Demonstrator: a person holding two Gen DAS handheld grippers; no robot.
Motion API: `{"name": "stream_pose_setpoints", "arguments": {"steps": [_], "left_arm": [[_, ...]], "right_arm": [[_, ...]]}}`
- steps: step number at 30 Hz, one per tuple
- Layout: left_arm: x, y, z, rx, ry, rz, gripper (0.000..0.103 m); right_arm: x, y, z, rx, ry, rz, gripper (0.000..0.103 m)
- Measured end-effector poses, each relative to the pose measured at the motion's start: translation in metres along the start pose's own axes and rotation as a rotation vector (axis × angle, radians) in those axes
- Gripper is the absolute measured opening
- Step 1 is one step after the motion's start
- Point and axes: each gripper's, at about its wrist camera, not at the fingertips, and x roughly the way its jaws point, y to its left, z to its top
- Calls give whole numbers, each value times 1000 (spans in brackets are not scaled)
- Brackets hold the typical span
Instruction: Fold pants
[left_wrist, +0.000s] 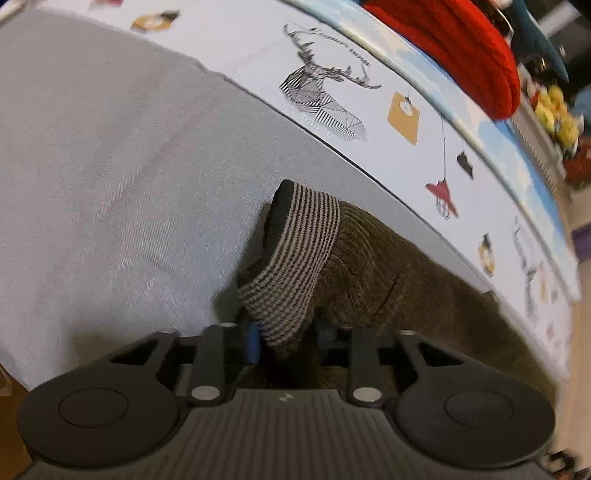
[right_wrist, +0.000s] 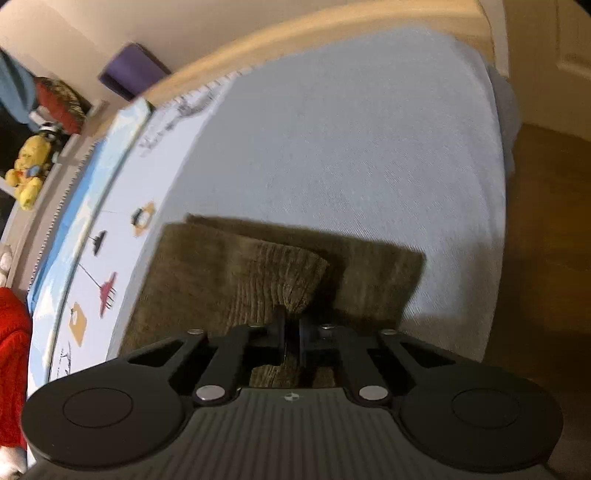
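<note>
**Pants held at both ends, mid-fold**

The brown pants (right_wrist: 207, 280) are found on the grey sheet (right_wrist: 351, 147), low centre of both frames. The left gripper (left_wrist: 286, 332) is clamped on the striped waistband (left_wrist: 295, 258); the right gripper (right_wrist: 291, 336) is pinched on a raised fold. The cloth extends straight ahead of each gripper, neither judged nearer.
</note>
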Motion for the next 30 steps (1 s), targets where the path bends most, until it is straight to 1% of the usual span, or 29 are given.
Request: {"name": "stream_pose_setpoints", "arguments": {"steps": [1,2,3,4,5,6,7,8,10,11,12,13,14,15,16,17,18,19,20,22,23,24,25,26,27,28,29,30], "left_arm": [[-3,-4,-1,22,-15,14,22],[-10,-9,-1,39,-38,18,21],[-18,-14,-3,52,-67,10,20],[-27,-18,-5,65,-94,-7,20],[-35,-20,-7,87,-113,-25,20],[-38,-19,-10,106,-113,-27,20],[-38,-17,-12,119,-97,-24,20],[-33,-12,-14,129,-53,-17,21],[-21,-6,-19,155,37,20,21],[-16,-4,-21,176,70,36,22],[-13,-4,-23,202,100,47,22],[-11,-3,-25,219,111,54,23],[-11,-3,-25,226,115,53,24],[-13,-1,-24,218,109,46,29],[-17,0,-22,206,95,41,31],[-23,2,-21,190,69,39,33],[-29,5,-19,169,37,40,37],[-36,5,-19,159,-4,46,38],[-45,2,-19,173,-58,61,38],[-59,-15,-21,249,-157,84,38],[-63,-23,-26,295,-192,88,38],[-64,-30,-28,328,-208,90,38],[-63,-36,-29,359,-215,82,38],[-63,-42,-31,393,-216,63,38],[-60,-47,-33,416,-206,49,38],[-56,-50,-34,437,-186,40,38],[-48,-54,-37,461,-148,37,38],[-35,-55,-39,485,-85,59,38]], "right_arm": [[-10,4,2,-22,-50,28,5],[-26,12,4,-56,-137,61,3],[-40,17,6,-83,-206,99,3],[-53,21,7,-110,-259,127,3],[-58,21,8,-111,-275,109,3],[-58,17,11,-98,-261,63,3],[-54,10,13,-80,-226,9,3],[-47,3,14,-71,-181,-57,3],[-30,-10,12,-74,-68,-191,3],[-24,-18,10,-54,-29,-234,3],[-20,-24,9,-32,-5,-254,3],[-18,-26,9,-34,6,-263,3],[-17,-24,8,-59,8,-267,4],[-17,-19,7,-89,9,-274,4],[-18,-14,5,-114,9,-291,6],[-20,-10,3,-123,5,-309,10],[-23,-7,2,-122,-6,-325,18],[-29,-6,1,-123,-26,-334,23],[-36,-2,-1,-130,-52,-336,25],[-47,12,-3,-189,-105,-326,25],[-52,23,-5,-247,-126,-315,25],[-56,34,-8,-312,-164,-313,25],[-59,41,-10,-345,-198,-303,25],[-61,46,-11,-368,-220,-270,25],[-61,51,-13,-392,-213,-222,26],[-58,55,-15,-408,-180,-180,29],[-53,58,-18,-419,-124,-138,32],[-45,61,-22,-428,-53,-104,35]]}}
